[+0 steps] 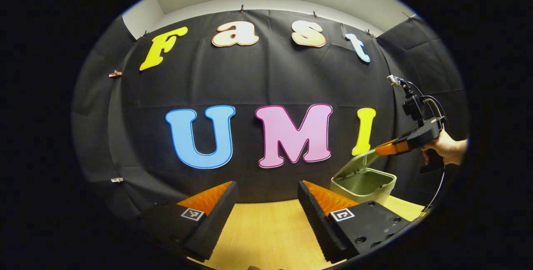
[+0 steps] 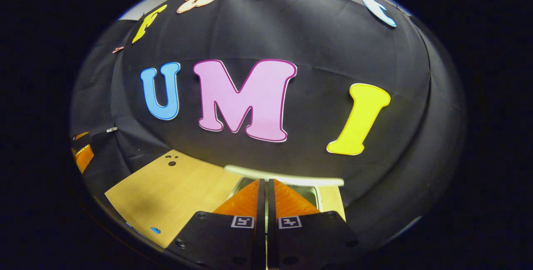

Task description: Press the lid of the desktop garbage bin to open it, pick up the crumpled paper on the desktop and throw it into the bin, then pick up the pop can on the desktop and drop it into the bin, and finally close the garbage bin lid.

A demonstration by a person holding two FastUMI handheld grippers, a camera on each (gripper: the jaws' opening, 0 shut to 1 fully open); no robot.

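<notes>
The pale green bin (image 1: pixel 368 186) stands on the wooden table (image 1: pixel 266 228) at the right, its lid (image 1: pixel 354 163) tilted up and its inside bare from here. My right gripper (image 1: pixel 379 149), held by a hand (image 1: pixel 447 149), reaches in from the right with its tips at the lid's upper edge. In the right gripper view the lid edge (image 2: pixel 287 177) lies straight across just beyond my right gripper (image 2: pixel 266 182), whose fingers are pressed together with nothing between them. My left gripper (image 1: pixel 266 186) hovers open over the table, left of the bin.
Black cloth walls close the booth behind and on both sides of the table (image 2: pixel 175 191). Two small dark holes (image 2: pixel 171 160) mark the table's far corner, and a small blue speck (image 2: pixel 155 230) lies near its front edge. The left gripper (image 2: pixel 82 153) shows far left.
</notes>
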